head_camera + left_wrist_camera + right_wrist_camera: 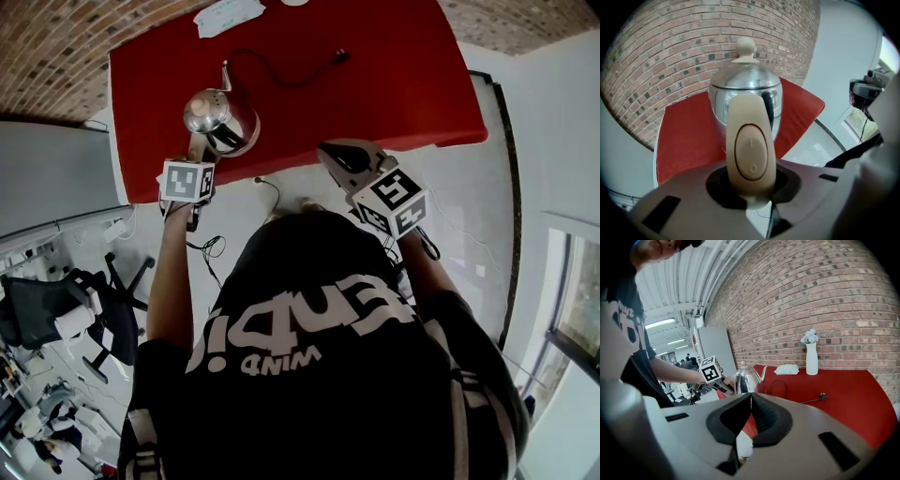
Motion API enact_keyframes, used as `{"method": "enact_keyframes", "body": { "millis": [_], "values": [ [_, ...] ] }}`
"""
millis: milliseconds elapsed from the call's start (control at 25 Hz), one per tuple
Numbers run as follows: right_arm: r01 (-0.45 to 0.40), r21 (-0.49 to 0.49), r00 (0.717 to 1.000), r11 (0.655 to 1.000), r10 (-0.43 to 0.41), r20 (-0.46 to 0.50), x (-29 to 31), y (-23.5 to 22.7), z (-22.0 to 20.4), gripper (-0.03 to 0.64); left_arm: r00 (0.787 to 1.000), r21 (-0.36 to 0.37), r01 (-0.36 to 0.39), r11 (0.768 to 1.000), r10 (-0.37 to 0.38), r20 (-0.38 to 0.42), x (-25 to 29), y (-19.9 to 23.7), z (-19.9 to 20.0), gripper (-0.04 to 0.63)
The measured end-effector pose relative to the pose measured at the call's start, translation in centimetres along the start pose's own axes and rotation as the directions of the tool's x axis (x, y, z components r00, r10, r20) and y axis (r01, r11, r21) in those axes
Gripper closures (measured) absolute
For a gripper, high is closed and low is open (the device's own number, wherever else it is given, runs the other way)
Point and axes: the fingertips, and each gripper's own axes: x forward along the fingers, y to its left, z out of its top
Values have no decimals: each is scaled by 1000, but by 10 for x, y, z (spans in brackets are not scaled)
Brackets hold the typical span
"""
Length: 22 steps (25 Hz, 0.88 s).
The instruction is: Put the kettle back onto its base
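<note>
Cord (340,56) beside kettle (220,117), vase (812,359) beyond

In the head view the marker cube of the left gripper (197,150) covers its jaws. The kettle (220,117) hides whatever lies under it on the bench (394,84), so whether it sits on a base cannot be told. The top edge of that view cuts off the white packet (228,14).

In the left gripper view the handle (751,145) covers the middle of the kettle's body. The spout is out of sight behind the body, and the gripper's housing hides the kettle's bottom.

In the right gripper view the people (686,363) in the far room are too small to make out.
</note>
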Motion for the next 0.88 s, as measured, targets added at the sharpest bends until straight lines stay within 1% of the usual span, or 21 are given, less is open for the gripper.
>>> {"method": "enact_keyframes", "body": {
  "millis": [200, 280, 320, 360, 440, 480, 520, 560, 680, 880],
  "values": [
    [-1, 4, 1000, 1000, 1, -1, -1, 0, -2, 594, 1000, 1, -4, 1000, 4, -7, 2, 0, 0, 518],
    [-2, 5, 1000, 1000, 2, -1, -3, 0, -3, 594, 1000, 4, 8, 1000, -8, -7, 2, -3, 0, 517],
    [-3, 5, 1000, 1000, 3, -2, -3, 0, -4, 594, 1000, 7, 19, 1000, -19, -6, 2, -6, -1, 502],
    [-4, 5, 1000, 1000, 4, -2, -3, 0, -5, 594, 999, 10, 31, 999, -31, -7, 3, -8, -1, 470],
    [-7, 4, 1000, 1000, 7, -2, -3, 1, -6, 594, 999, 7, 50, 999, -50, -9, 4, -12, -1, 438],
    [-9, 3, 1000, 1000, 9, -2, -3, 2, -5, 594, 998, -3, 58, 998, -58, -10, 4, -14, -2, 431],
    [-11, 2, 1000, 1000, 11, -1, -3, 3, -5, 594, 998, -18, 65, 998, -65, -9, 5, -14, -3, 387],
    [-14, 1, 1000, 1000, 14, 0, -4, 4, -4, 594, 997, -35, 70, 997, -70, -8, 6, -15, -4, 377],
    [-19, -1, 1000, 1000, 19, 0, -6, 5, -4, 594, 998, -53, 63, 997, -64, 1, 5, -14, -5, 377],
    [-25, -1, 1000, 1000, 25, 0, -7, 5, -6, 594, 1000, -25, 22, 999, -22, 8, -3, -10, -2, 377]
  ]
}}
